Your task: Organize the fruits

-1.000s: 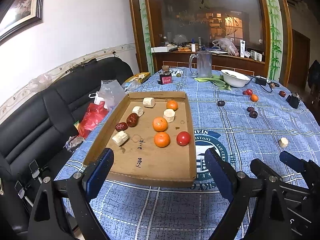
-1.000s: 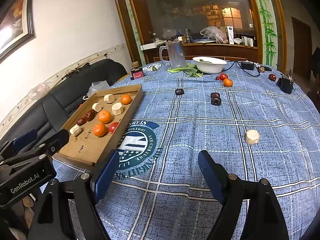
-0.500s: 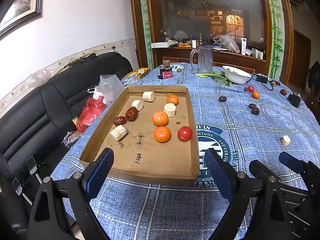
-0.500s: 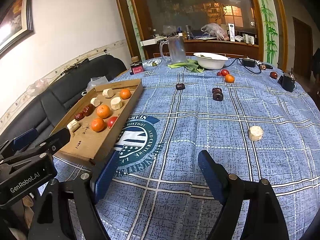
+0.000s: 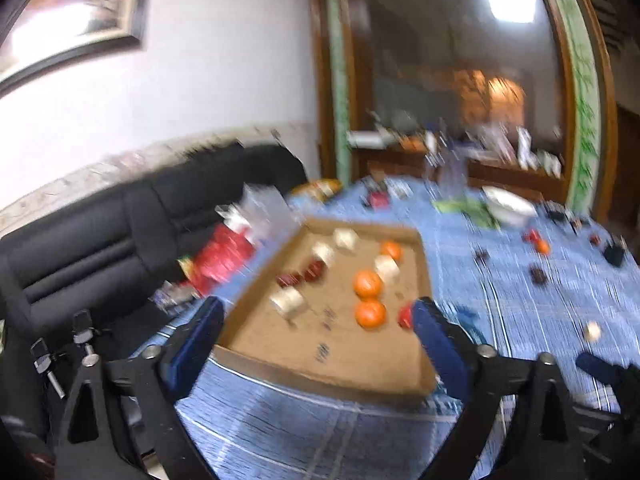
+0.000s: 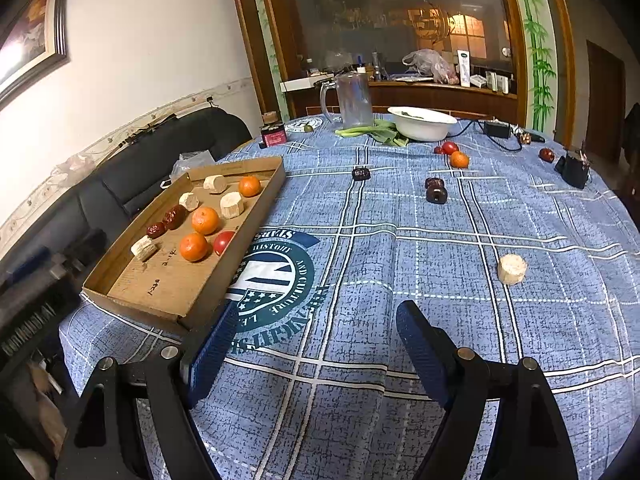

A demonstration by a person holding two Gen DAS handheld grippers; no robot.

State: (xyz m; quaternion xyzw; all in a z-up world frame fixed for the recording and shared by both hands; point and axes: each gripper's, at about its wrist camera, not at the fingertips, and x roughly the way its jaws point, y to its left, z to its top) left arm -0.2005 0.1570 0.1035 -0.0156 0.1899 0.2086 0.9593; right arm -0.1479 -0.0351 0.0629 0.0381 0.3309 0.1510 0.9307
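A shallow cardboard tray (image 6: 132, 292) lies on the left of the blue checked tablecloth; it also shows in the blurred left wrist view (image 5: 328, 368). It holds oranges (image 6: 205, 220), a red tomato (image 6: 224, 241), dark red dates (image 6: 174, 216) and pale sugarcane chunks (image 6: 231, 205). Loose on the cloth are a pale chunk (image 6: 512, 269), dark fruits (image 6: 436, 194), an orange (image 6: 459, 159) and a tomato (image 6: 450, 147). My left gripper (image 5: 316, 340) is open and empty at the tray's near edge. My right gripper (image 6: 312, 344) is open and empty above the cloth.
A white bowl (image 6: 422, 122), green leeks (image 6: 372, 131), a glass mug (image 6: 352, 99), a small red jar (image 6: 273, 136) and a black charger (image 6: 496, 129) stand at the far side. A black sofa (image 5: 100, 248) with plastic bags lies left of the table.
The left wrist view has swung upward and turned blurry as the left gripper moves. The right gripper has drawn back slightly. Both stay open and empty.
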